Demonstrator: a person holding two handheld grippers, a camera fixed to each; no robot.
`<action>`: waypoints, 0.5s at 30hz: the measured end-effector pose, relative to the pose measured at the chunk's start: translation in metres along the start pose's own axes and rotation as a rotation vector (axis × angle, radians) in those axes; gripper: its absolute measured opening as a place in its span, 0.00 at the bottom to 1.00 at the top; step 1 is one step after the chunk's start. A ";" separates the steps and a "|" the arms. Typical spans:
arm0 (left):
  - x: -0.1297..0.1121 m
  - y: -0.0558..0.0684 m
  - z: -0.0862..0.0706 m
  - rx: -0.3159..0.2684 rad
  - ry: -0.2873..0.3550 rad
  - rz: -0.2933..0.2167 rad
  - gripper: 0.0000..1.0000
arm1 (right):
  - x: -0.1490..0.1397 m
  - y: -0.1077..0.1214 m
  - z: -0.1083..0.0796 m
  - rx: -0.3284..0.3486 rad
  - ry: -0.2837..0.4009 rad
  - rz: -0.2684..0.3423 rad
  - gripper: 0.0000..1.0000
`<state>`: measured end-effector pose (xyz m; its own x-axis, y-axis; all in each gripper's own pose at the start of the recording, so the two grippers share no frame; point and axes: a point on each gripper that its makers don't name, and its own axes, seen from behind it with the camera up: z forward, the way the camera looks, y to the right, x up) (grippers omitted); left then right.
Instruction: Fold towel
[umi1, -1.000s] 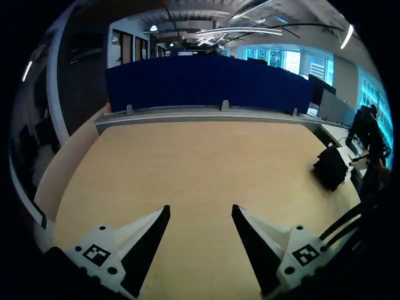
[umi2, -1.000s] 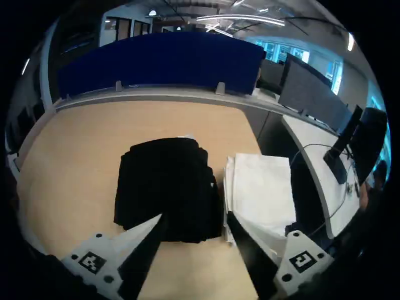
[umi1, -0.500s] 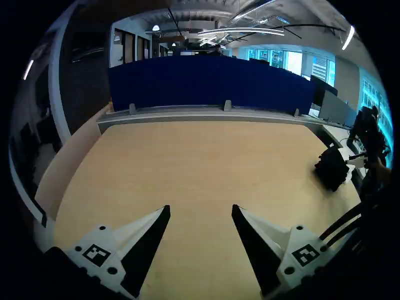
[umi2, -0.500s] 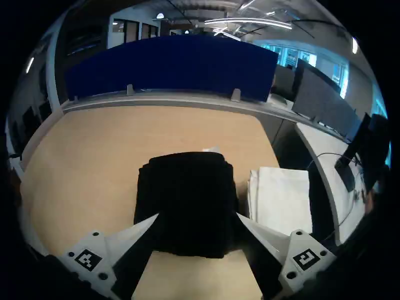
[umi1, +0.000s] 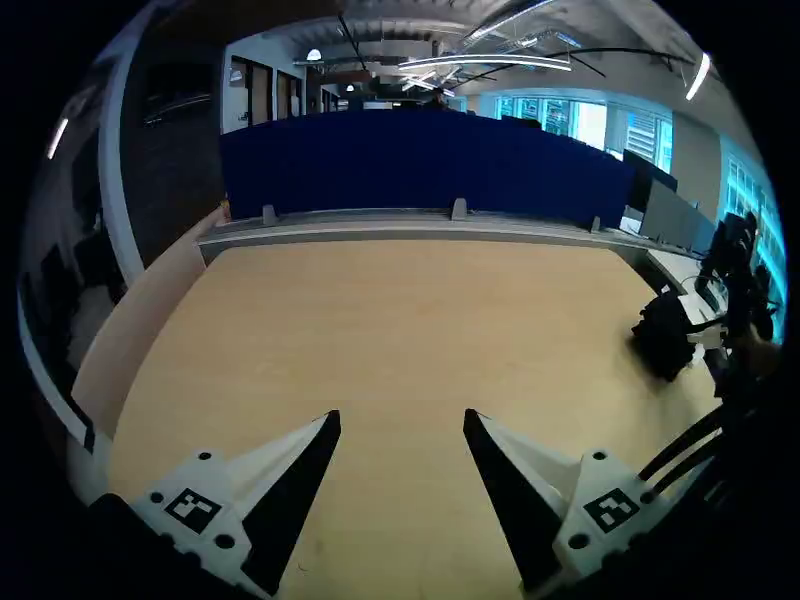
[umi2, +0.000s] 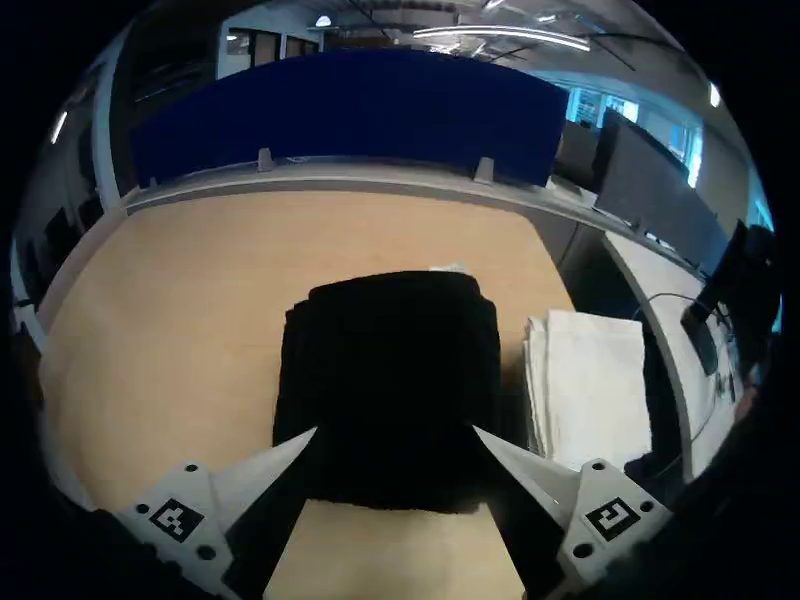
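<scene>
The black towel (umi2: 390, 370) lay folded into a thick, layered block at the middle of the right gripper view, flat on the pale wood counter (umi2: 170, 300). Its near end reached down between the two fingers of the right hand-held gripper (umi2: 393, 445). Those fingers were spread wide, one on each side of the block's near corners. Whether they touched the cloth could not be told, as the dark inner faces of the fingers merged with the black fabric. Just to the right of the black towel, with a narrow gap between, lay a folded white towel (umi2: 590, 385) near the counter's right edge. Behind both, across the top of the frame, a blue partition (umi2: 340, 110) ran along the back of the counter. A dark monitor (umi2: 745, 275) stood at the far right.

In the left gripper view, the left hand-held gripper (umi1: 397, 418) was released, with its fingers parted and nothing between them, above bare counter (umi1: 400, 310) in the lower part of the frame. The black towel (umi1: 663, 335) showed as a small dark lump at the right edge, well apart from this gripper. The blue partition (umi1: 420, 165) filled the upper middle.
</scene>
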<state>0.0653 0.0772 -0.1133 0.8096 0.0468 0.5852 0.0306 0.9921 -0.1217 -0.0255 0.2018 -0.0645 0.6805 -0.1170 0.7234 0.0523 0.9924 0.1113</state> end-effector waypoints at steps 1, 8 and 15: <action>0.000 -0.001 -0.001 0.002 0.000 0.001 0.91 | -0.004 0.000 0.002 0.000 -0.005 0.004 1.00; 0.000 -0.006 -0.003 0.010 -0.002 0.002 0.91 | -0.020 0.001 0.013 -0.011 -0.026 0.011 1.00; 0.002 -0.006 -0.004 0.011 0.001 0.007 0.91 | -0.018 0.001 0.015 -0.016 -0.032 -0.004 1.00</action>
<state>0.0686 0.0709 -0.1146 0.8104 0.0539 0.5834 0.0182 0.9930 -0.1169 -0.0489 0.2042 -0.0675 0.6562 -0.1219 0.7447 0.0668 0.9924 0.1035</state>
